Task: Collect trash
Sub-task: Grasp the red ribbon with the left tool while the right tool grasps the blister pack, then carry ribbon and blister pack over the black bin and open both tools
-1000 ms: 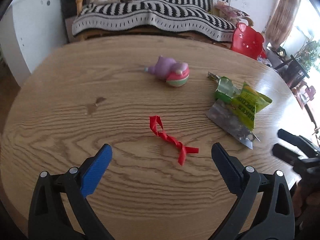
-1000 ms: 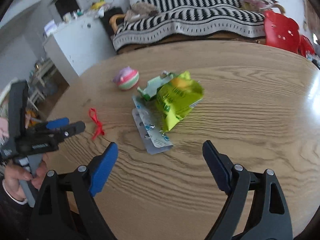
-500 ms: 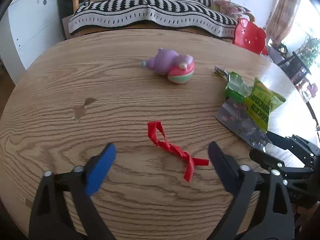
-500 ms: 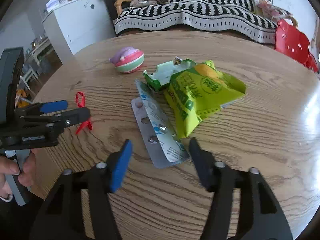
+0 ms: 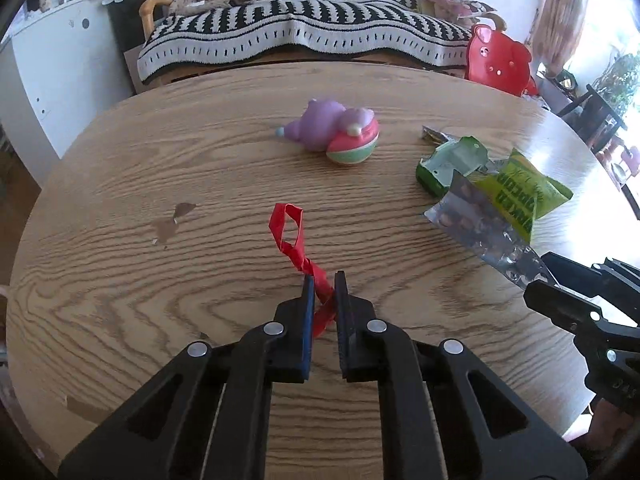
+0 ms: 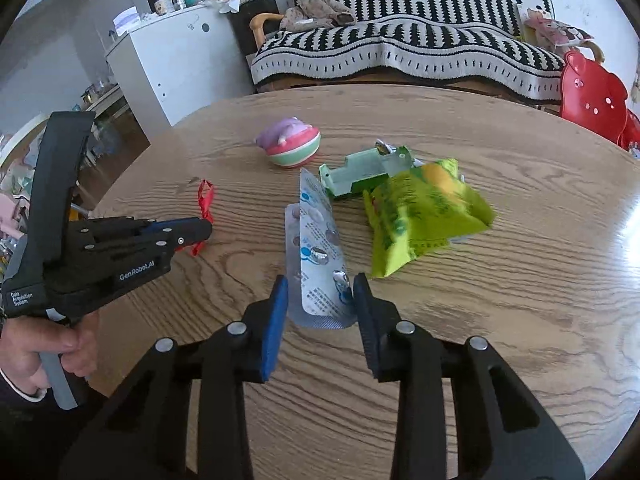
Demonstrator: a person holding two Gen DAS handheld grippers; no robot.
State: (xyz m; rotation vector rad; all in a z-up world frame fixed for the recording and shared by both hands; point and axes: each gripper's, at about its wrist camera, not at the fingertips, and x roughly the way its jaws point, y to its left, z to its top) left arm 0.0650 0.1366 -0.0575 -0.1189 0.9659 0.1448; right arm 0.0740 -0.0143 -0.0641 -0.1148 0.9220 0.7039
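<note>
Trash on the bench (image 5: pixel 120 280): left hand-held gripper (image 5: pixel 323 280) pinches the red ribbon (image 5: pixel 288 236); right hand-held gripper (image 6: pixel 320 284), parted, straddles the pill sheet (image 6: pixel 316 256), which could skid away flat.

On the side of the left gripper (image 6: pixel 200 228), at nine o'clock in the right wrist view, white letters read "GenRobot.AI", and lower, "Data Acquisition System". The green snack bag (image 5: pixel 520 200) carries dark print, but it cannot be read.
</note>
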